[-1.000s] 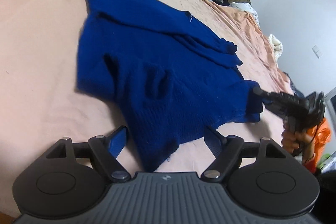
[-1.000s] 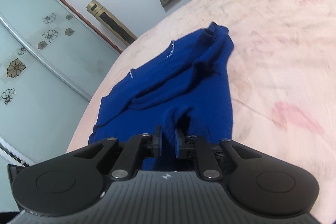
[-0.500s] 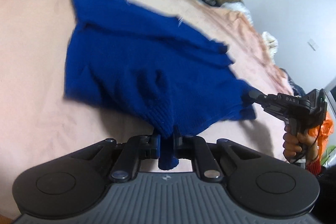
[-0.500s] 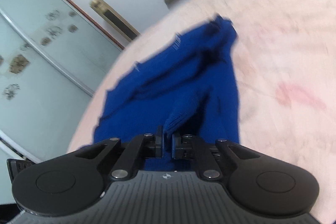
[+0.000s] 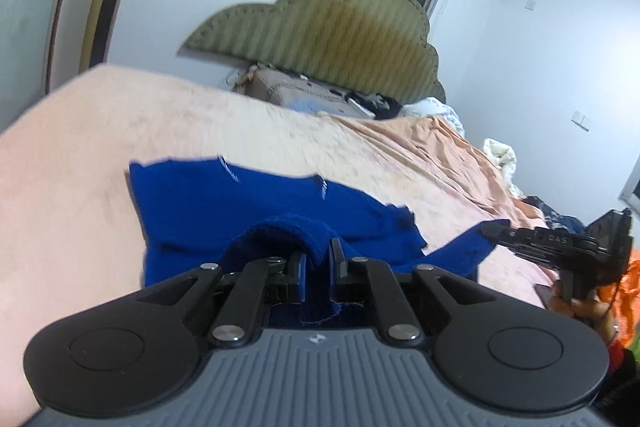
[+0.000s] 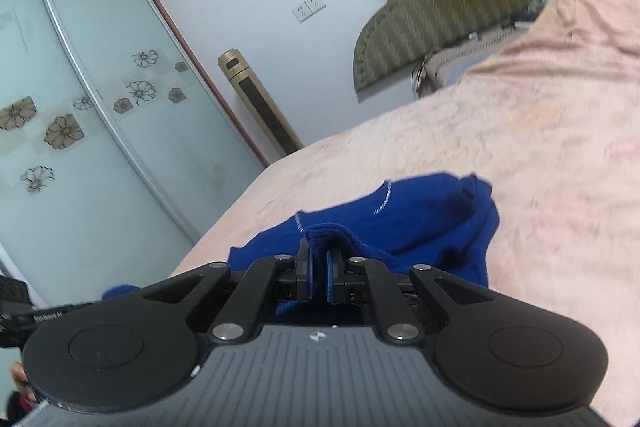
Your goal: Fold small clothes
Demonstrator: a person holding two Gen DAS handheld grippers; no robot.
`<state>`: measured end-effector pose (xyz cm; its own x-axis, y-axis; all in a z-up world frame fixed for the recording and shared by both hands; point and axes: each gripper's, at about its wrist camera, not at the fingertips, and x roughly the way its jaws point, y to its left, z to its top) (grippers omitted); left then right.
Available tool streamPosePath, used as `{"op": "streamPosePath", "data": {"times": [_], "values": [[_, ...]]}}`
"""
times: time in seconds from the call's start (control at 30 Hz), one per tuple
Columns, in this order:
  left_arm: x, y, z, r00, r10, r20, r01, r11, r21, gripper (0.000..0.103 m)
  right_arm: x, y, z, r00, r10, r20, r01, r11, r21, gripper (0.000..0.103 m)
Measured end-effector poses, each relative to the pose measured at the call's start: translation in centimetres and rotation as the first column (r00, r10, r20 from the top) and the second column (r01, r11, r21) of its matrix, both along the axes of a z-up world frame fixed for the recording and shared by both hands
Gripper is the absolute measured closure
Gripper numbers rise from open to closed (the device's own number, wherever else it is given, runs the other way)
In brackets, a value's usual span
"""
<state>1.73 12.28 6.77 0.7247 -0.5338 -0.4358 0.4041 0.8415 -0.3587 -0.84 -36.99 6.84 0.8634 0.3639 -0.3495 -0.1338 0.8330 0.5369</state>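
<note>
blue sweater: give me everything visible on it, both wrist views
The blue sweater is a deep royal-blue knit with small white stitch marks near its far edge. It lies rumpled on the peach bedspread, far part flat, near edge raised off the bed. The left gripper is shut on a bunched fold of that edge; the right gripper is shut on another, a corner stretched toward it. Nothing else touches it.

Royal-blue sweater point(image 5: 240, 203); peach bedspread point(image 5: 100, 147); olive striped headboard point(image 5: 340, 39).
</note>
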Motion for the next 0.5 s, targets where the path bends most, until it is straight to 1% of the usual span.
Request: {"op": "streamPosePath", "data": {"times": [0.2,0.5], "values": [[1.5,-1.0,0.8,0.998,0.028,0.049,-0.03,0.998,0.059,0.093,1.1,0.7,1.1,0.999,-0.029,0.039,0.031,0.998,-0.056,0.092],[4.1,-1.6,1.3,0.997,0.053,0.063,-0.059,0.994,0.087,0.093,3.1,1.0,1.8,0.994,-0.079,0.08,0.087,0.992,-0.095,0.092]]}}
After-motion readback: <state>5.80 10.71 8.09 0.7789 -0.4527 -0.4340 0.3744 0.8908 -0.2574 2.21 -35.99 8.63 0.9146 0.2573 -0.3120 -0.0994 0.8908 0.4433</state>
